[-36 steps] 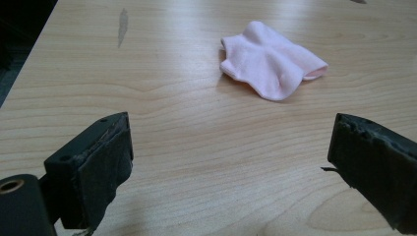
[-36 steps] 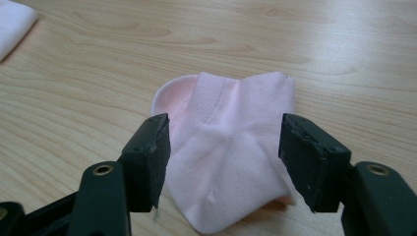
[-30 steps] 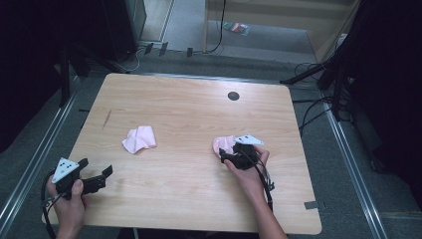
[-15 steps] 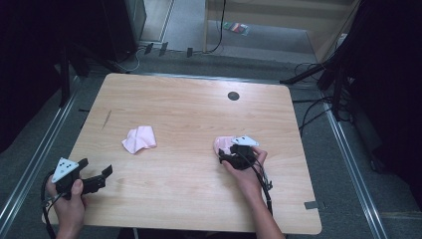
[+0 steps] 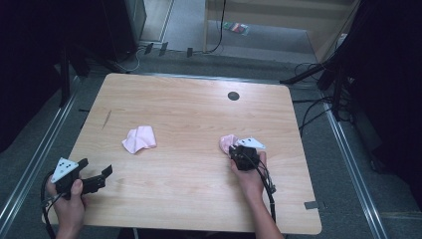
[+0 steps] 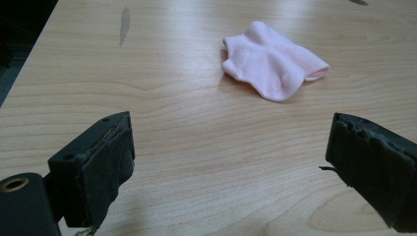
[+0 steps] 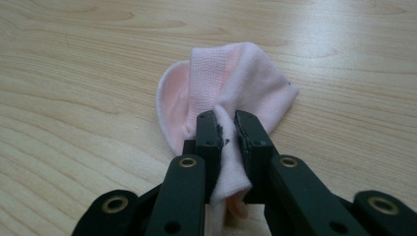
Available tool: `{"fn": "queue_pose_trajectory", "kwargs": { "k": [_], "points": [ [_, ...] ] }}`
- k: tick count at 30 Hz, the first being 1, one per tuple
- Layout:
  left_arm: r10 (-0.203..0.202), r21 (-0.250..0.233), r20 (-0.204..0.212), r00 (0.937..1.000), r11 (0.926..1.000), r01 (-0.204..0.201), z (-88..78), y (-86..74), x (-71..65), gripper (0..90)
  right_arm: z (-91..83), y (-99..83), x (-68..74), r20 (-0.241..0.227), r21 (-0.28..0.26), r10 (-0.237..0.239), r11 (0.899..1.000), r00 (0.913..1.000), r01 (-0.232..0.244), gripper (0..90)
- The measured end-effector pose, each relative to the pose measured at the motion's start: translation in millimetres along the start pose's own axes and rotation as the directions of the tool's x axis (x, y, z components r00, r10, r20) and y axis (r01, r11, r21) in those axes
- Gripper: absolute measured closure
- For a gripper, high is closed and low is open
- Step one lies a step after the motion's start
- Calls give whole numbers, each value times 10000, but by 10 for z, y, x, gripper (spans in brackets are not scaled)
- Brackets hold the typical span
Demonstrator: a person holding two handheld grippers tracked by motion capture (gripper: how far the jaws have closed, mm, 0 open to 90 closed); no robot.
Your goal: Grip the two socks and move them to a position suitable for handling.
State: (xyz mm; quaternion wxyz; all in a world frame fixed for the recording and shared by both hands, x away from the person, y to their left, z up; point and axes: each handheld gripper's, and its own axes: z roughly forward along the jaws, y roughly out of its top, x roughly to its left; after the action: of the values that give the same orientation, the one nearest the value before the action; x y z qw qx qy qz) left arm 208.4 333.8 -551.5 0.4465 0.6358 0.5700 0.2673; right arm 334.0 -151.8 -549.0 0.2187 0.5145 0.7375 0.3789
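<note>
Right gripper view puts the risk plainly in front of you: your right gripper (image 7: 226, 129) has just been closing, and its jaws now pinch a narrow fold of the pink sock (image 7: 231, 83) between the pads. The bite sits near one edge of the fabric, and most of the sock lies bunched on the wooden table (image 7: 74, 73) beyond the jaw tips. If you lift quickly, I judge that thin fold may slide out, because soft knit gives little for the pads to hold. A slow rise lets you see whether the cloth comes along or stretches and slips.

You may also have caught only one layer. Then the sock may open and hang long when it comes up, and its loose end may drag across the wood.

From the high view, this sock (image 5: 228, 143) lies right of the table's middle, touching the right gripper (image 5: 241, 153), well apart from the second pink sock (image 5: 139, 139) left of centre. Your left gripper (image 5: 97, 175) waits near the front left corner with its jaws spread wide and nothing between them; its own view shows that second sock (image 6: 272, 66) ahead, clear of the pads (image 6: 105, 167). If you carry the held sock across, watch that a dangling end doesn't snag or push the other one.
</note>
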Motion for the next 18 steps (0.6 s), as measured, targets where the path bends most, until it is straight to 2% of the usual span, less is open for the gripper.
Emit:
{"fn": "queue_pose_trajectory", "kwargs": {
  "k": [2,3,7,9,13,14,15,18],
  "points": [
    [4,-6,5,10000,10000,-4,0,0,0,50,-1,1,-18,-140,-30,155,9999,9998,-156,831],
    [0,0,4,10000,10000,0,-2,0,0,50,-26,6,-65,-157,-118,533,9985,9985,-535,839],
    [50,-105,-40,10000,9999,-51,-10,-4,-4,50,-137,18,-89,-183,-528,740,9958,9971,-749,840],
    [74,-110,-36,10000,9999,-75,-10,-5,-11,50,-198,20,-63,-207,-590,529,9968,9984,-540,840],
    [165,-91,3,9999,9998,-165,-13,-6,-20,50,-373,35,-14,-404,-907,504,9944,9979,-539,840],
    [165,-91,3,9999,9998,-165,-13,-6,-20,50,-373,35,-14,-404,-907,504,9944,9979,-539,840],
    [205,-76,18,9998,9998,-204,-14,-6,-23,50,-459,44,22,-546,-1019,532,9931,9971,-585,840],
    [272,-89,-79,9996,9996,-273,-18,-4,-31,50,-576,54,88,-626,-1148,311,9927,9976,-381,840]
  ]
}}
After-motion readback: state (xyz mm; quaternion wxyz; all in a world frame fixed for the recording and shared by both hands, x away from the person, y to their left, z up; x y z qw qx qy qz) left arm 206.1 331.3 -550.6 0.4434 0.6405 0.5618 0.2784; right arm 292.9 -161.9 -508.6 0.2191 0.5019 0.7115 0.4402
